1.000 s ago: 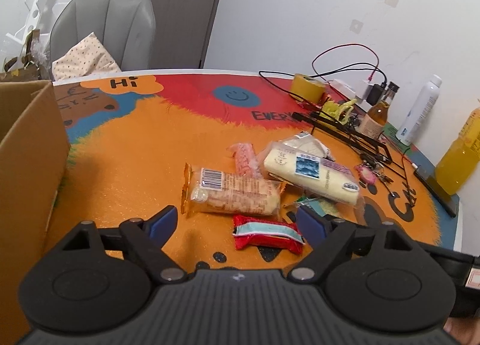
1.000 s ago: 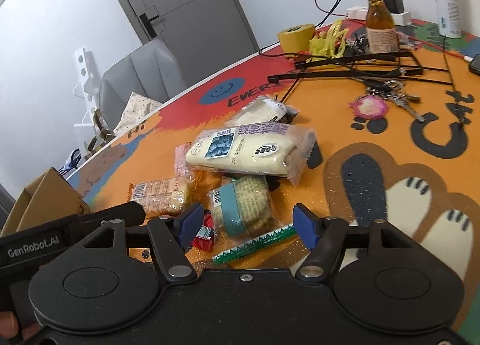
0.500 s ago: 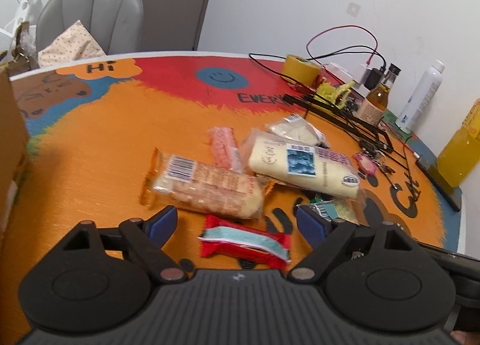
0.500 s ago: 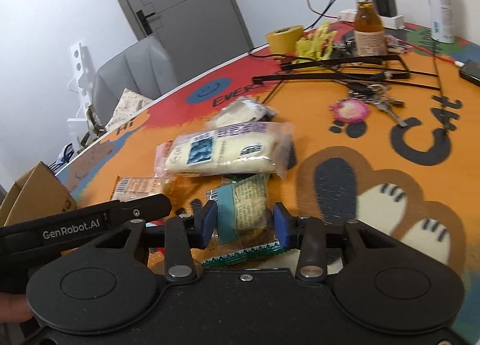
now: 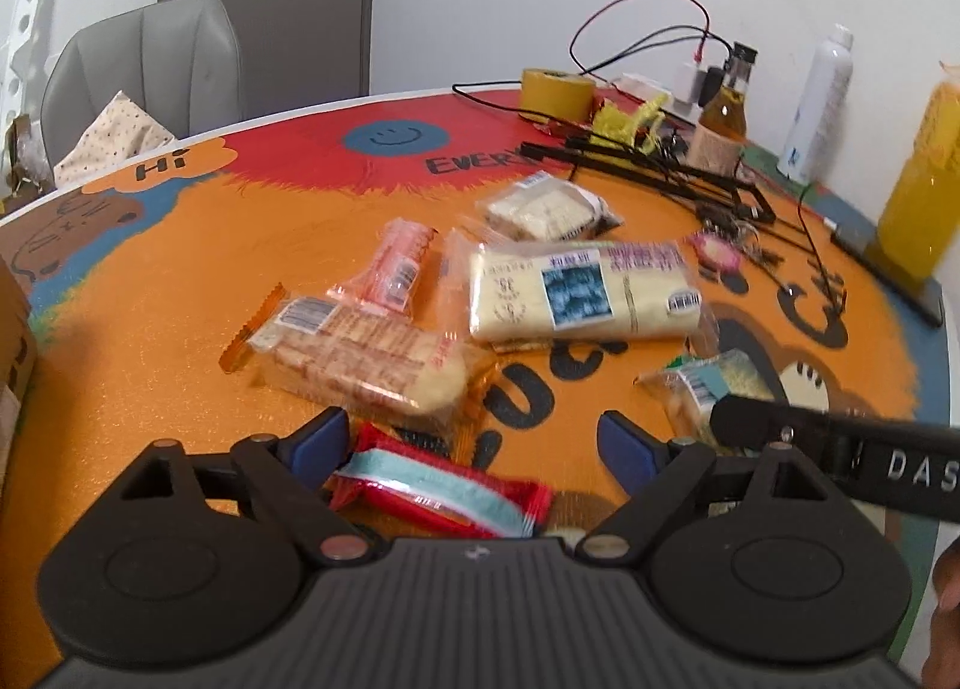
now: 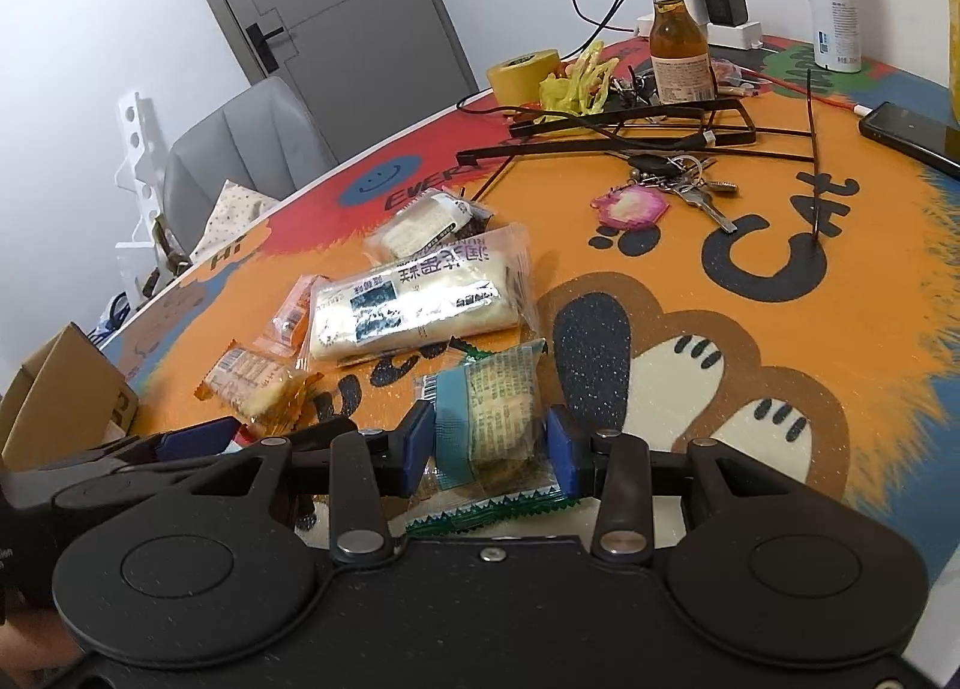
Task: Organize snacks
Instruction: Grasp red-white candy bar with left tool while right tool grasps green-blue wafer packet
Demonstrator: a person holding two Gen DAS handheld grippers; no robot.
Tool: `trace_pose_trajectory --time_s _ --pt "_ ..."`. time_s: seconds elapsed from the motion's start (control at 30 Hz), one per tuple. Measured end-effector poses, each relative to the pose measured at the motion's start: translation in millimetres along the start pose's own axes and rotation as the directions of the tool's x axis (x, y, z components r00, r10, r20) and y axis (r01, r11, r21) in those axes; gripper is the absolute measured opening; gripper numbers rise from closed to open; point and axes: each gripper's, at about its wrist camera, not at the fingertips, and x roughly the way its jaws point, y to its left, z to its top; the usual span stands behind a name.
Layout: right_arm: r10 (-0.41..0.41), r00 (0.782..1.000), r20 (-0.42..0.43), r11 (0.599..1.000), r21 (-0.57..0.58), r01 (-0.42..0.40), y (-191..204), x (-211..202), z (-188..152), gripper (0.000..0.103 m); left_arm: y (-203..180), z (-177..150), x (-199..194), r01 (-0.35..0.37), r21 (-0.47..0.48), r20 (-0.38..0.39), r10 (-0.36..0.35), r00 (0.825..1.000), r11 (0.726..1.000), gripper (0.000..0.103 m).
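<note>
Several snack packs lie on the orange table. My right gripper (image 6: 491, 449) is shut on a green cookie pack (image 6: 501, 419), also seen in the left wrist view (image 5: 714, 389). My left gripper (image 5: 480, 446) is open over a red wafer bar (image 5: 438, 494) lying between its fingers. Beyond lie an orange cracker pack (image 5: 360, 362), a large white bread pack (image 5: 582, 293), a pink stick pack (image 5: 399, 263) and a small clear cake pack (image 5: 546, 206).
A cardboard box (image 6: 60, 395) stands at the left table edge. A black wire rack (image 6: 630, 134), keys (image 6: 678, 179), tape roll (image 6: 522, 74), bottles (image 6: 675, 53), a phone (image 6: 906, 134) and cables crowd the far right. A grey chair (image 5: 150, 71) stands behind.
My right gripper closed on the green cookie pack. My left gripper moved forward and right over the red wafer bar, staying open; the box slid out of its view.
</note>
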Motion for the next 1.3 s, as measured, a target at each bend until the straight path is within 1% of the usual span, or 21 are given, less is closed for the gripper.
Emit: trace_pose_trajectory --time_s 0.07,0.2,0.3,0.43,0.5,0.57,0.6,0.63,0.67,0.7,0.73,0.8,0.83,0.87,0.9,0.97,1.07,1.13,1.17,1.23,1.3 --pt "0.005 1.0 -0.003 1.0 -0.002 -0.005 2 1 -1 0.04 2 -2 -3 -0.007 -0.004 -0.002 0.007 1.0 1.0 0.089" --pt "0.014 1.0 -0.007 1.0 -0.01 -0.014 8 1 -3 0.042 10 -6 -8 -0.058 -0.007 -0.007 0.058 0.998 0.998 0.089" --pt "0.019 1.0 -0.01 1.0 -0.014 -0.019 12 0 -5 0.044 16 -8 -12 -0.08 -0.019 -0.011 0.08 0.997 0.997 0.089" --pt "0.018 1.0 -0.009 1.0 -0.015 -0.018 16 -1 -7 0.045 23 -12 -17 -0.088 -0.019 -0.012 0.088 0.996 0.996 0.086" --pt "0.018 1.0 -0.004 1.0 -0.013 -0.018 19 -1 -8 0.045 26 -13 -22 -0.08 -0.031 -0.015 0.079 0.997 0.996 0.081" --pt "0.024 1.0 -0.002 1.0 -0.017 -0.024 21 1 -7 0.048 28 -15 -26 -0.069 -0.031 -0.012 0.069 0.998 0.997 0.07" --pt "0.027 1.0 0.0 0.999 -0.022 -0.027 23 1 -7 0.052 30 -15 -27 -0.069 -0.033 -0.01 0.068 0.998 0.997 0.067" --pt "0.027 1.0 0.002 0.999 -0.028 -0.027 25 3 -6 0.055 33 -16 -29 -0.069 -0.042 -0.007 0.068 0.998 0.997 0.061" --pt "0.019 1.0 0.002 0.999 -0.034 -0.019 26 5 -6 0.061 35 -16 -30 -0.072 -0.05 -0.004 0.072 0.997 0.996 0.056" --pt "0.007 1.0 0.001 0.999 -0.041 -0.007 28 7 -6 0.064 38 -16 -31 -0.07 -0.061 -0.004 0.07 0.998 0.996 0.055" --pt "-0.002 1.0 -0.003 0.999 -0.049 0.002 29 9 -7 0.064 40 -15 -32 -0.067 -0.07 -0.005 0.066 0.998 0.995 0.053" --pt "-0.014 1.0 0.002 0.997 -0.072 0.014 32 11 -8 0.064 44 -14 -34 -0.067 -0.079 -0.01 0.066 0.998 0.995 0.039" --pt "-0.018 1.0 0.003 0.997 -0.081 0.018 34 11 -9 0.064 46 -14 -34 -0.073 -0.085 -0.015 0.071 0.997 0.994 0.038" --pt "-0.02 1.0 0.002 0.996 -0.088 0.02 35 10 -10 0.063 47 -13 -35 -0.075 -0.091 -0.012 0.074 0.997 0.993 0.038" --pt "-0.019 1.0 0.001 0.996 -0.092 0.019 36 9 -10 0.057 48 -12 -36 -0.077 -0.093 -0.009 0.076 0.997 0.993 0.038" --pt "-0.013 1.0 -0.004 0.996 -0.092 0.013 35 8 -11 0.052 48 -11 -36 -0.075 -0.095 -0.006 0.074 0.997 0.993 0.04" --pt "-0.002 1.0 -0.01 0.996 -0.088 0.001 33 7 -11 0.051 47 -8 -31 -0.081 -0.098 -0.01 0.08 0.997 0.992 0.045" --pt "0.002 1.0 -0.012 0.996 -0.09 -0.003 32 7 -11 0.051 48 -7 -26 -0.097 -0.103 -0.016 0.096 0.995 0.99 0.049" --pt "0.003 1.0 -0.013 0.996 -0.092 -0.004 32 6 -11 0.051 48 -6 -24 -0.107 -0.1 -0.005 0.107 0.994 0.989 0.052" --pt "0.004 1.0 -0.011 0.996 -0.094 -0.005 32 7 -10 0.052 48 -5 -20 -0.132 -0.1 0.002 0.133 0.991 0.986 0.052" --pt "0.004 1.0 -0.009 0.995 -0.095 -0.005 32 9 -9 0.052 48 -3 -18 -0.139 -0.101 0.01 0.141 0.99 0.985 0.052"
